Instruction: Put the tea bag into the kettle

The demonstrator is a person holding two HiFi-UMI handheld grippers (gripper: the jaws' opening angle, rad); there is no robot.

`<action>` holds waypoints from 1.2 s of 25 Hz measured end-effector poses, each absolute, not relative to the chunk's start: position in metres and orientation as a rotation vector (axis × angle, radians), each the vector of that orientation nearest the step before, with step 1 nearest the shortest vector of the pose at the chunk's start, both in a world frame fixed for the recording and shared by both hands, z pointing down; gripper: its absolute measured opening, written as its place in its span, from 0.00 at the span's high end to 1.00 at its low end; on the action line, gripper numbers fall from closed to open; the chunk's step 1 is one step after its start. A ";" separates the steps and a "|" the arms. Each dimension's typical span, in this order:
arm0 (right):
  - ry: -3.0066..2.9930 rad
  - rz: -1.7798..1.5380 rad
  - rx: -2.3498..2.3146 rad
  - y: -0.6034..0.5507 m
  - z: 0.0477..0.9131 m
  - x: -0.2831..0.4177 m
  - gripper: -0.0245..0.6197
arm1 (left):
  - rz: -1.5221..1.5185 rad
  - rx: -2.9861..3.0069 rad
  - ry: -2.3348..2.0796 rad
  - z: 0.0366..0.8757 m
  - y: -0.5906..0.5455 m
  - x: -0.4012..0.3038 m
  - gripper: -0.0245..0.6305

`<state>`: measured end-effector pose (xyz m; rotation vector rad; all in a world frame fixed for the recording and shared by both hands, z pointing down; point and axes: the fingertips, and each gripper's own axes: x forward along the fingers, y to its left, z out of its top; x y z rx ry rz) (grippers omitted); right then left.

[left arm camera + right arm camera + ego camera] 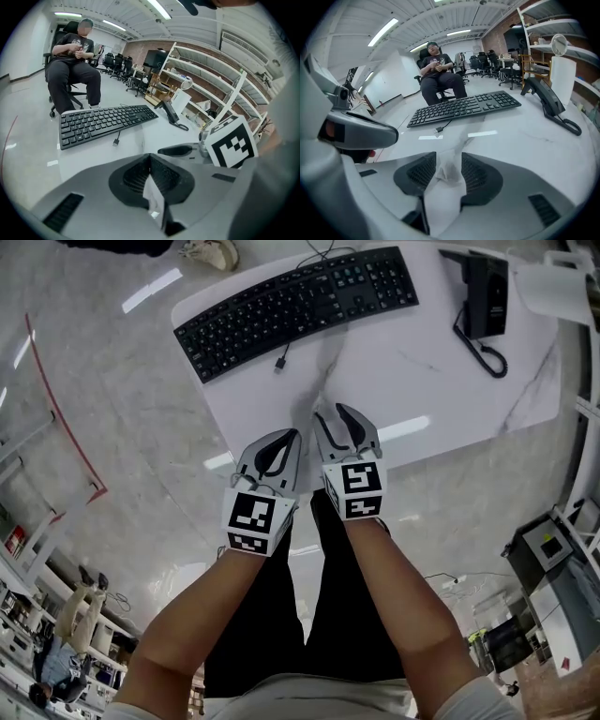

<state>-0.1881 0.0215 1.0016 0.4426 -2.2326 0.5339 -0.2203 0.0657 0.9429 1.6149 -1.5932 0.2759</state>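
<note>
Left gripper (150, 158) closed, pinching flat white paper piece (154, 201). Right gripper (449, 158) jaws apart, crumpled white paper tea bag (447, 187) loose between them. Both grippers side by side over near edge of white marble-look counter (450, 381); black keyboard (300, 306), black desk phone (483, 287) beyond

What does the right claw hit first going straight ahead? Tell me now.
Probably the loose cable plug on the white table, then the keyboard behind it; how high the right claw rides above the table is unclear.
</note>
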 end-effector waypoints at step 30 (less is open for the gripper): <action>-2.336 0.479 0.601 0.001 0.850 -0.172 0.95 | 0.242 1.695 -1.653 0.821 0.034 -0.213 0.95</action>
